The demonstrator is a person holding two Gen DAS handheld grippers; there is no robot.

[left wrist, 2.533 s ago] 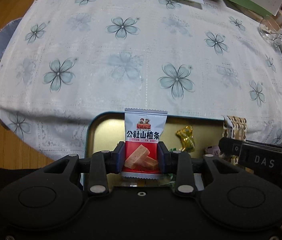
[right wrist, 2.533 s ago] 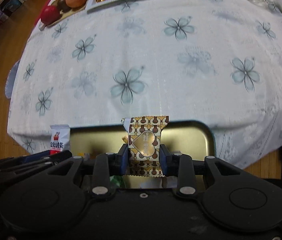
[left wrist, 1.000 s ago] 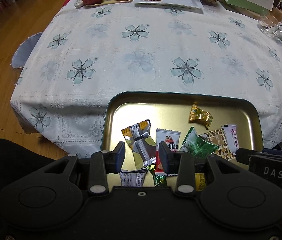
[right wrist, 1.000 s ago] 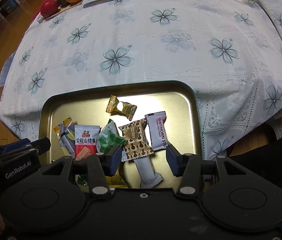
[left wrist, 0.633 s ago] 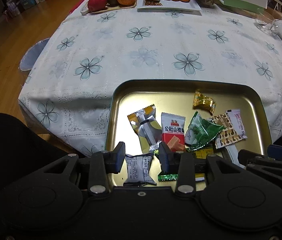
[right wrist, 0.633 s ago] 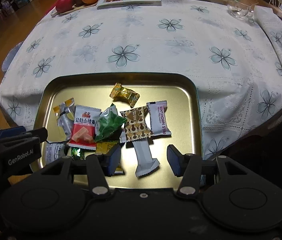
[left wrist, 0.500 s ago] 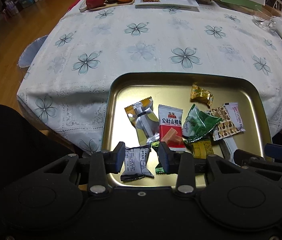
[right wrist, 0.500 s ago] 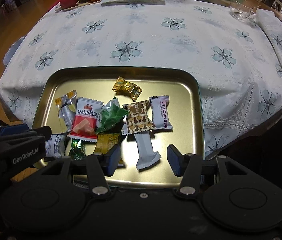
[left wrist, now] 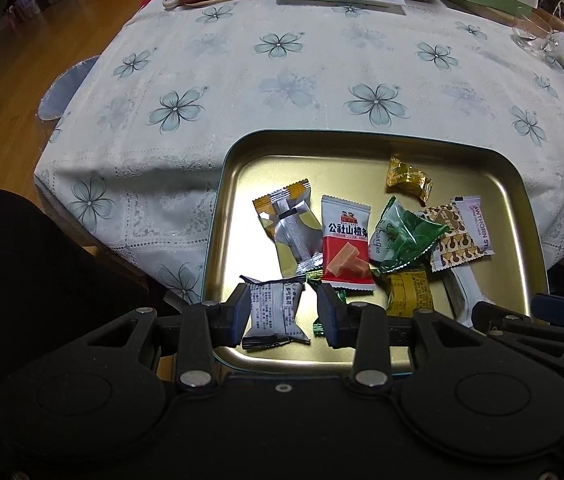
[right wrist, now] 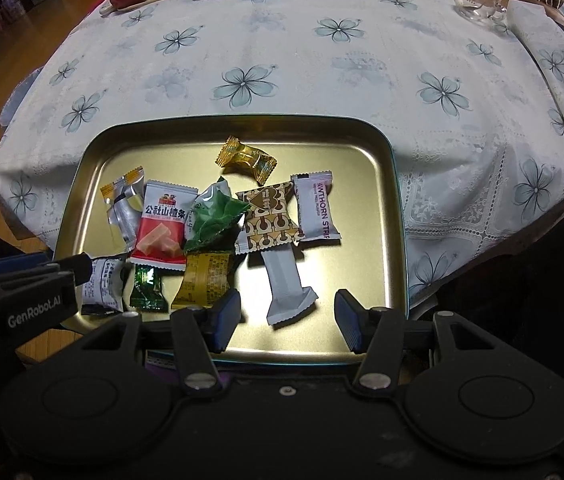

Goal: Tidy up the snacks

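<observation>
Lying in the gold tray [right wrist: 395,216], white bar packet [right wrist: 286,286] pointing its long axis toward right gripper [right wrist: 287,322], fingers apart, empty; left gripper [left wrist: 283,314] parted beside grey packet [left wrist: 274,310].

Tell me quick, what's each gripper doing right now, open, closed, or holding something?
Left gripper: open, empty; the grey snack packet lies between its fingers in the tray.
Right gripper: open, holding nothing, above the white snack bar.
</observation>
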